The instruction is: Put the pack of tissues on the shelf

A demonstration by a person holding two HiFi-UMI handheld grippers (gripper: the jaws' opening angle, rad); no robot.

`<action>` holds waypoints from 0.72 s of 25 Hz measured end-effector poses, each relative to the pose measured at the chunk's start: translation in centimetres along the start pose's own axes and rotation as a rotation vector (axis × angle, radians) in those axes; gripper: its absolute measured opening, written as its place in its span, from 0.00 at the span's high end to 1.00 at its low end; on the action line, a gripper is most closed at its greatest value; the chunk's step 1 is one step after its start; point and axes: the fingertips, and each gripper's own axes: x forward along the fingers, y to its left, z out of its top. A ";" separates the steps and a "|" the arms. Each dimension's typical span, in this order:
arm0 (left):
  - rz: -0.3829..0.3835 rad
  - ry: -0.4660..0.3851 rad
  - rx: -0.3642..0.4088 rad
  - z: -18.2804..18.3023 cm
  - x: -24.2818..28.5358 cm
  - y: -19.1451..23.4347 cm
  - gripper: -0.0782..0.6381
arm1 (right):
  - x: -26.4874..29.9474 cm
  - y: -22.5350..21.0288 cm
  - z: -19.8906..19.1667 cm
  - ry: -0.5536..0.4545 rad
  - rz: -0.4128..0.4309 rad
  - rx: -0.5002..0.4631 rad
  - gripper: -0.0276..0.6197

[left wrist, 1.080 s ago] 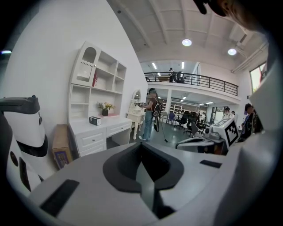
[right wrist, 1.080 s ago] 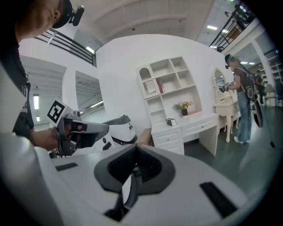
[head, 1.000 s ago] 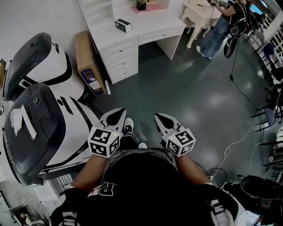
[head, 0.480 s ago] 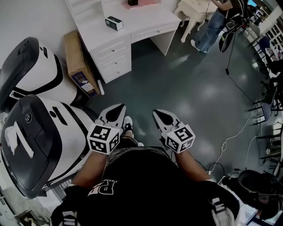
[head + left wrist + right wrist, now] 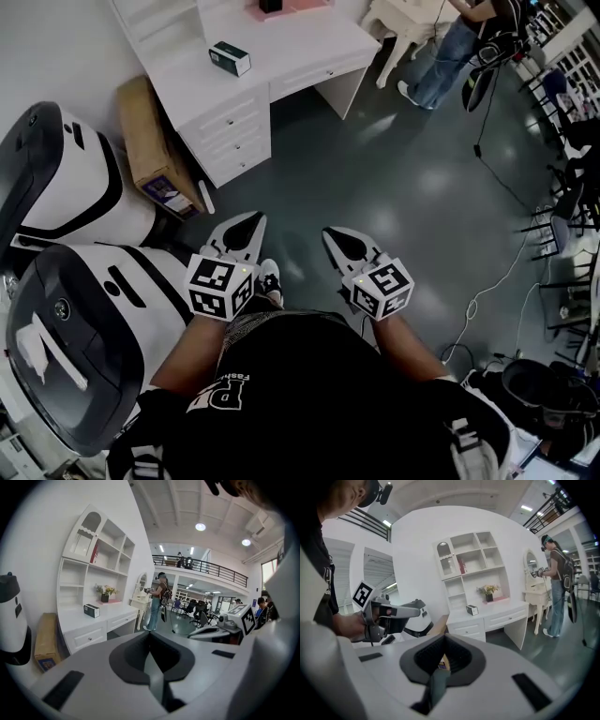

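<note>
Glossy floor (image 5: pixel 394 169) (matt cardboard box (image 5: pixel 145 141)).

Pack of tissues (image 5: pixel 230 58): dark rectangular pack with a pale end, lying flat on the white desk (image 5: pixel 309 42), well ahead of the left gripper (image 5: pixel 251 225) and the right gripper (image 5: pixel 334 236). Shelf (image 5: pixel 96 559): white, with open compartments, rising directly behind the pack.

White table (image 5: pixel 319 42) up top, its drawers (image 5: pixel 234 131) facing the dark, glossy floor (image 5: pixel 403 197). On the tabletop there's a pink mat (image 5: pixel 305 9), and a flower pot (image 5: pixel 105 596) stands on it. Just beside the table's left end sits a long cardboard box (image 5: pixel 150 150), tilted. Further left are two big white-and-black bodies: the near machine (image 5: pixel 84 347) and the far machine (image 5: pixel 61 178) behind it. Across the room a person (image 5: pixel 445 56) stands at a small curved-leg stand (image 5: pixel 389 19). On the right, a white cable (image 5: pixel 497 291) snakes over the floor, with dark chairs (image 5: pixel 567 234) beyond.
</note>
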 end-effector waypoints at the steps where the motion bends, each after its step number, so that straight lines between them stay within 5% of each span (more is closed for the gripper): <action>1: -0.005 -0.003 0.005 0.7 0.6 0.7 0.87 | 0.8 -0.4 0.7 -0.002 -0.004 -0.003 0.94; 18: -0.016 -0.082 0.042 8.7 6.2 13.3 0.87 | 13.7 -3.5 8.5 -0.028 -0.037 -0.058 0.94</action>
